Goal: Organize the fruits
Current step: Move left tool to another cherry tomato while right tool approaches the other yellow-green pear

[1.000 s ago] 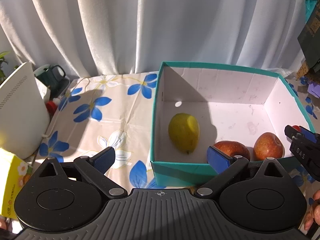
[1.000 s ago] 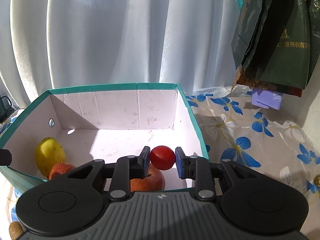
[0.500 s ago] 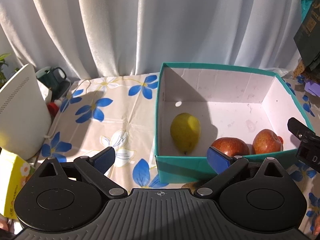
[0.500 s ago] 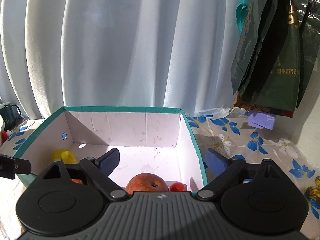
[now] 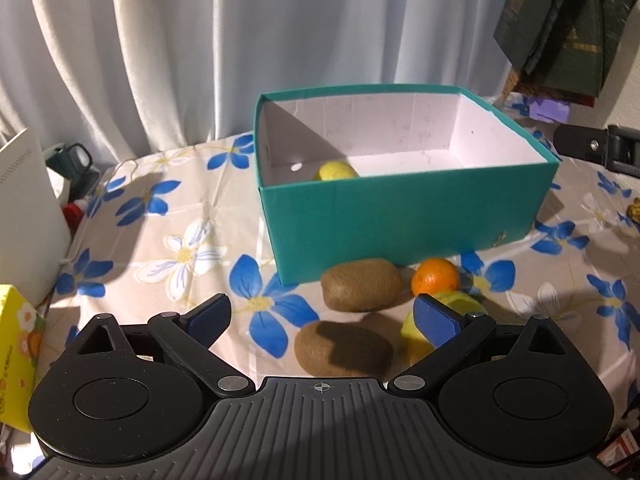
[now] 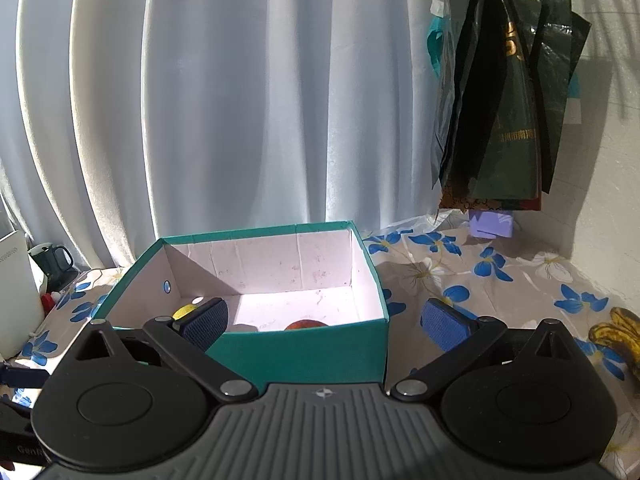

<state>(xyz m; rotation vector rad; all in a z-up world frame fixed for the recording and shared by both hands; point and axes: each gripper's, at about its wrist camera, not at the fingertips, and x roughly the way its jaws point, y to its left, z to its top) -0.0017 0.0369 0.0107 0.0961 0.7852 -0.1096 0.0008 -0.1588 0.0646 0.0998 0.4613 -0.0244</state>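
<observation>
A teal box (image 5: 400, 216) with white inner walls stands on the flowered cloth, with a yellow fruit (image 5: 335, 170) inside. In front of it lie two kiwis (image 5: 362, 285) (image 5: 344, 354), an orange (image 5: 435, 277) and a yellow-green fruit (image 5: 412, 334) partly hidden by my left finger. My left gripper (image 5: 322, 318) is open above the nearer kiwi and holds nothing. In the right wrist view the box (image 6: 304, 356) shows a red apple top (image 6: 306, 325). My right gripper (image 6: 324, 322) hangs back from the box, its jaws opening, with nothing between them.
A white appliance (image 5: 24, 216), a dark green mug (image 5: 74, 160) and a yellow carton (image 5: 16, 360) stand at the left. Dark bags (image 6: 500, 100) hang at the right over a purple box (image 6: 490, 224). Bananas (image 6: 616, 332) lie at the far right. A curtain closes off the back.
My right gripper let go of the small red fruit in the box, opened wide and drew back and up. My left gripper pulled back, bringing the loose fruits before the box into view.
</observation>
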